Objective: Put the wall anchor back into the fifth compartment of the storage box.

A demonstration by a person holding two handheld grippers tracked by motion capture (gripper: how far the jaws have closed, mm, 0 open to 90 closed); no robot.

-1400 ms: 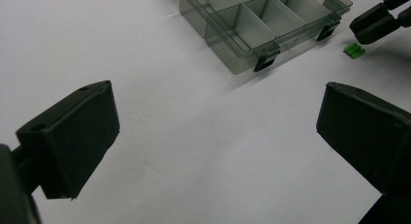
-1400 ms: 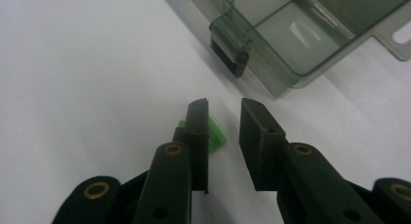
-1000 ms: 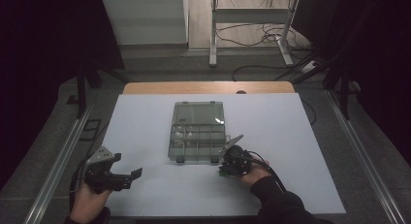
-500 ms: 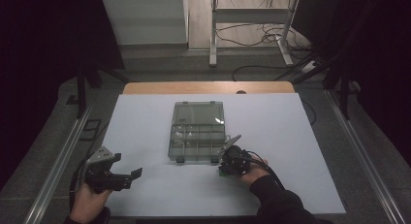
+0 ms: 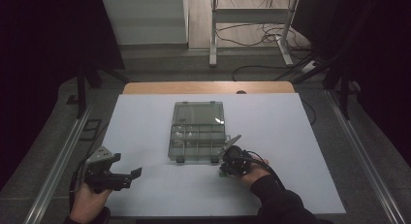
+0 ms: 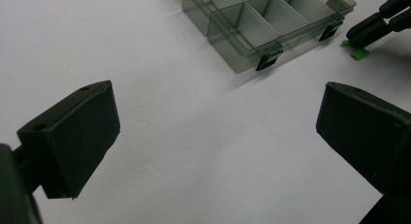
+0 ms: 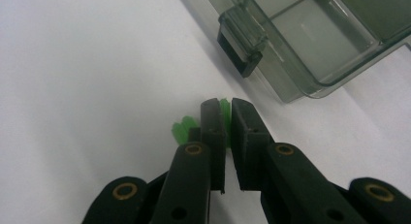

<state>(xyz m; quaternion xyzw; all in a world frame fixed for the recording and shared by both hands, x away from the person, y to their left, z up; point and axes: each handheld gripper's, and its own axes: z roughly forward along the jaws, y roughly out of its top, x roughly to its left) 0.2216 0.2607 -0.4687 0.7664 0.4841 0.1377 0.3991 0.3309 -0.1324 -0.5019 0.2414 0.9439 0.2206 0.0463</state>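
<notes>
A clear grey-green compartment box [image 5: 197, 132] lies open in the middle of the white mat, its lid folded back and its several compartments bare. My right gripper [image 5: 223, 172] is low on the mat just off the box's near right corner. In the right gripper view it [image 7: 228, 110] is shut on a small green piece [image 7: 183, 129], which pokes out between and beside the jaws, close to a box latch [image 7: 240, 44]. My left gripper [image 5: 133, 174] stands wide open at the near left, holding nothing. The left gripper view [image 6: 218, 117] looks toward the box [image 6: 271, 20] and the green piece [image 6: 357, 52].
The white mat [image 5: 145, 117] covers a wooden table whose far edge [image 5: 208, 87] shows. Metal rails run along both sides, and cables and a table frame lie on the floor beyond. Bare mat lies between the two grippers.
</notes>
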